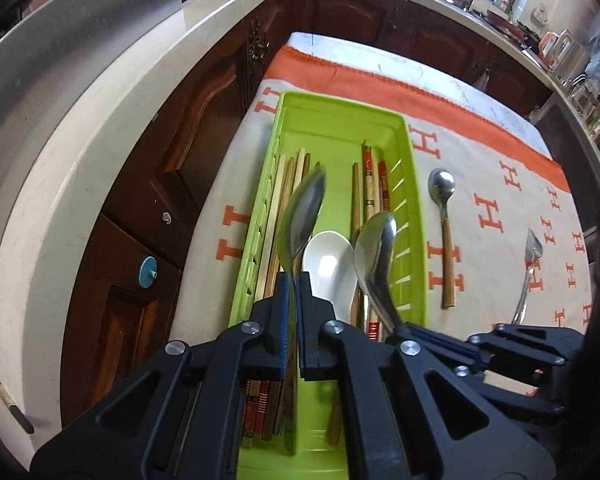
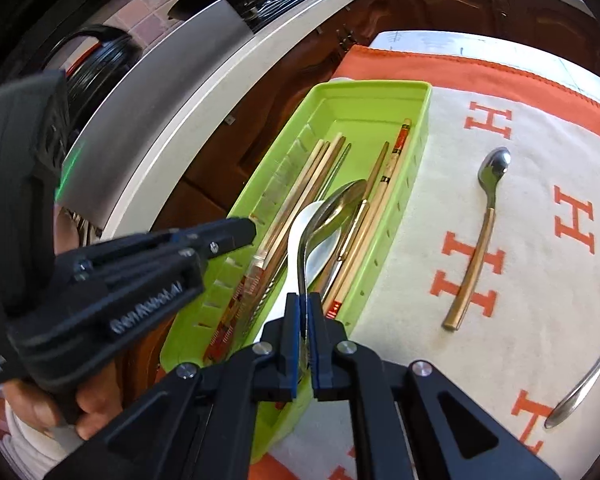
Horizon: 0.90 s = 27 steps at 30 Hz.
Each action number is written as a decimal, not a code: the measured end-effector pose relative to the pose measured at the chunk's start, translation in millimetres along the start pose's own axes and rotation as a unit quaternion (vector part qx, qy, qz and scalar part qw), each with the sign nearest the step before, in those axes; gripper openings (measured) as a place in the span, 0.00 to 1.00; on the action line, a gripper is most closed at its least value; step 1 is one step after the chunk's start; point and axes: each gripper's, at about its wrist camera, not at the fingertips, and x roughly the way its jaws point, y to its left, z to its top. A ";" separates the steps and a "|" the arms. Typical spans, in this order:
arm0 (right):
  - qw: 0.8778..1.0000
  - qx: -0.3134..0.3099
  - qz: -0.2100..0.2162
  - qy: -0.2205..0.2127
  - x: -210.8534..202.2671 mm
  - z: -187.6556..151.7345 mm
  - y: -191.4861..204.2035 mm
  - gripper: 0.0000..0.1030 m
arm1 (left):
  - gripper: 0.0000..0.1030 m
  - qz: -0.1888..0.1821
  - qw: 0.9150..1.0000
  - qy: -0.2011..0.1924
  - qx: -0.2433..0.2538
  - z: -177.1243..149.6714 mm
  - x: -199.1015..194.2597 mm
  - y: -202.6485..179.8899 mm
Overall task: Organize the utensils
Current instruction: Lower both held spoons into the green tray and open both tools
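Note:
A green utensil tray (image 1: 414, 208) (image 2: 380, 92) lies on the cloth with several chopsticks (image 1: 284, 200) (image 2: 320, 172) and a white ceramic spoon (image 1: 328, 264) (image 2: 320, 256) in it. My left gripper (image 1: 294, 282) (image 2: 240, 232) is shut on the handle of a steel spoon (image 1: 306, 212), whose blurred bowl points up over the tray. My right gripper (image 2: 306, 312) (image 1: 404, 330) is shut on a second steel spoon (image 2: 344, 204) (image 1: 376, 248), which hangs above the white spoon. A gold-handled spoon (image 1: 444, 216) (image 2: 488, 208) lies on the cloth right of the tray.
Another steel utensil (image 1: 532, 256) (image 2: 588, 376) lies further right on the orange-and-cream cloth (image 1: 500, 184) (image 2: 540, 280). Left of the table, a pale countertop (image 1: 80, 128) curves over dark wooden cabinets (image 1: 204, 120). A hand (image 2: 96, 400) grips the left tool.

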 end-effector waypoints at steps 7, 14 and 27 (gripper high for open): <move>1.000 -0.004 0.000 -0.019 -23.5 -8.0 -5.1 0.04 | 0.03 0.002 1.000 -0.008 -0.010 -2.2 -1.1 -11.5; 0.999 0.003 -0.017 -0.041 -55.9 -21.1 -20.5 0.04 | 0.05 -0.018 0.999 -0.021 -0.020 -6.3 -19.9 -23.0; 0.991 0.075 -0.052 -0.102 -127.4 -49.8 -89.2 0.05 | 0.06 -0.063 0.997 -0.041 0.025 -6.3 -54.1 -86.2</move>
